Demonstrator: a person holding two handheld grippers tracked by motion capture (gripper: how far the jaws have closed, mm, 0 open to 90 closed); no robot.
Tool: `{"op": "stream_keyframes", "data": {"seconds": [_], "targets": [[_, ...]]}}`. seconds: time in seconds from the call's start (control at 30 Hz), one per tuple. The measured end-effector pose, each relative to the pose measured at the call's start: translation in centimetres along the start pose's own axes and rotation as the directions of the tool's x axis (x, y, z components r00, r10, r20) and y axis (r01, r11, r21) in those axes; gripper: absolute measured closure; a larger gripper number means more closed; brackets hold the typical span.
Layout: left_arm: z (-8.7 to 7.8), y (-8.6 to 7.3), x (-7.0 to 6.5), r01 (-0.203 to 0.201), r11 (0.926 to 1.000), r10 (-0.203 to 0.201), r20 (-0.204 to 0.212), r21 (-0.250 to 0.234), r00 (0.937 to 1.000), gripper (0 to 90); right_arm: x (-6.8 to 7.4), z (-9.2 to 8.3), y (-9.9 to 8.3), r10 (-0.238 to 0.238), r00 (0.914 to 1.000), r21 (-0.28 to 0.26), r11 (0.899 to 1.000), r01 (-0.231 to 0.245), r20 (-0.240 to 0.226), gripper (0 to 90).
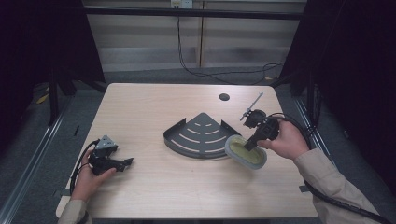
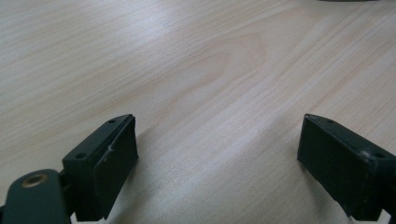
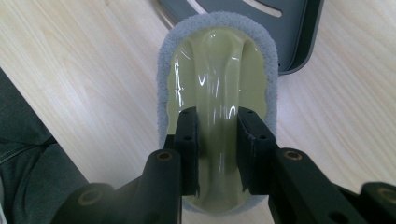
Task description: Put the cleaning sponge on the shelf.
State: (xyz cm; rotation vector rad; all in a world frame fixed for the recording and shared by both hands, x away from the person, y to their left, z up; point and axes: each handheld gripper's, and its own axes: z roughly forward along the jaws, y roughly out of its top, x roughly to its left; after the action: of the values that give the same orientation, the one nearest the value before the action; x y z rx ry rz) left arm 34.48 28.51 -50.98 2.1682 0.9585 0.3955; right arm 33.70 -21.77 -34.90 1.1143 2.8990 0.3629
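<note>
The right tool (image 3: 218, 140) clamps the handle ridge of the scrubber (image 3: 217, 84), held beside the grey rack (image 1: 201, 135). The left tool (image 2: 219, 154) rests open on the table (image 1: 140, 107).

corner shelf (image 3: 261, 28) cut off by top edge in right gripper view, scrubber's (image 3: 217, 70) near end hidden behind jaws

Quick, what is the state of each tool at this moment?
Left tool: open, nothing between its jaws, above bare table.
Right tool: closed on the ridge handle of the scrubbing pad, beside the dark corner tray.
</note>
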Motion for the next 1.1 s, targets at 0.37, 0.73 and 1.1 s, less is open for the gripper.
{"op": "stream_keyframes", "data": {"seconds": [0.37, 0.73, 1.1], "targets": [[0.0, 0.0, 0.0, 0.006, 1.0, -0.006, 0.0, -0.004, 1.0, 11.6, -0.7, -0.4, 1.8, 0.016, 0.9997, -0.002, 1.0, -0.016, 0.016, 71.6], [0.0, 0.0, 0.0, 0.003, 1.0, -0.003, -0.002, -0.004, 1.0, 11.6, -1.1, -0.5, 3.8, 0.036, 0.9989, -0.006, 0.999, -0.036, 0.03, 71.6], [0.0, 0.0, 0.0, 0.003, 1.0, -0.003, -0.002, -0.003, 1.0, 11.6, -1.4, -0.4, 5.6, 0.041, 0.9981, -0.007, 0.999, -0.04, 0.046, 71.6]]}}
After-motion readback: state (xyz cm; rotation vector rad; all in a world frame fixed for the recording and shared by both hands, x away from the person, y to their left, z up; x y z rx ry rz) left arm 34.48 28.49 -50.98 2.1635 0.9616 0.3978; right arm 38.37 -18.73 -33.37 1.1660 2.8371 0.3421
